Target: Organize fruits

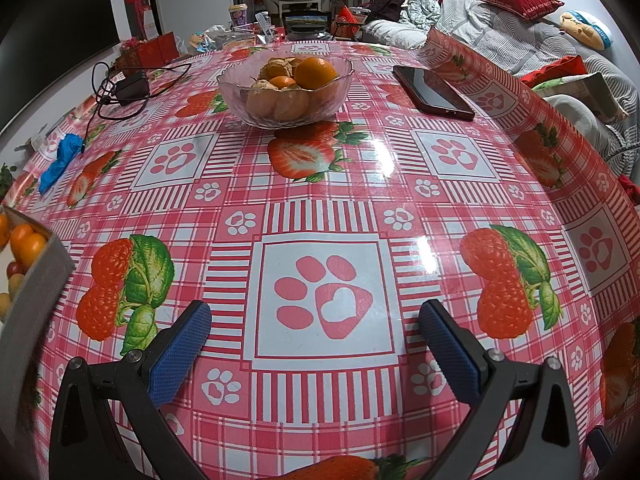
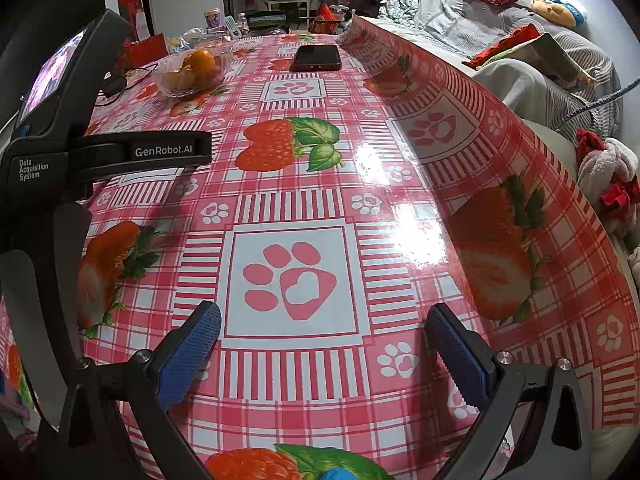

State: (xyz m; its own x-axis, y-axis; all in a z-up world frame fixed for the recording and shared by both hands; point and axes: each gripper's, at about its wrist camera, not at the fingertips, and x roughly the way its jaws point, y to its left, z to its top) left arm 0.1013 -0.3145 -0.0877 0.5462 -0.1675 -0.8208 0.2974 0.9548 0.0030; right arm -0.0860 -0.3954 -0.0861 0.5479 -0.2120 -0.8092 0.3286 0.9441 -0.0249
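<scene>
Two-gripper workspace over a table covered with a strawberry-and-paw-print oilcloth (image 1: 320, 200). Left gripper (image 1: 316, 312): jaws spread wide, nothing between the blue pads, hanging above a paw-print square near the table's near edge. Right gripper (image 2: 324, 316): likewise spread wide and empty, above a similar square; the body of the left unit appears at 9 o'clock in the right wrist view.

Task objects. A glass bowl (image 1: 286, 92) sits at 12 o'clock in the left wrist view, well apart from both grippers, heaped with oranges (image 1: 316, 73) and paler, husk-like fruits. A cardboard box (image 1: 38, 276) at 9 o'clock holds more small fruits (image 1: 25, 242), orange and possibly red and yellow; the frame edge cuts it off, so its contents are uncertain.

Bystanders. A dark phone (image 1: 434, 92) lies at 1 o'clock, near the bowl; a charger with its cable (image 1: 128, 88) at 11 o'clock; a blue crumpled item (image 1: 60, 162) at 10 o'clock.

Hazards, as judged. The bowl is piled above its rim, so a pinch on one round fruit may roll neighbours out onto the glossy cloth. The glass wall may slide if nudged. The raised cloth fold (image 2: 460, 120) at 2 o'clock could snag a reaching right gripper.
</scene>
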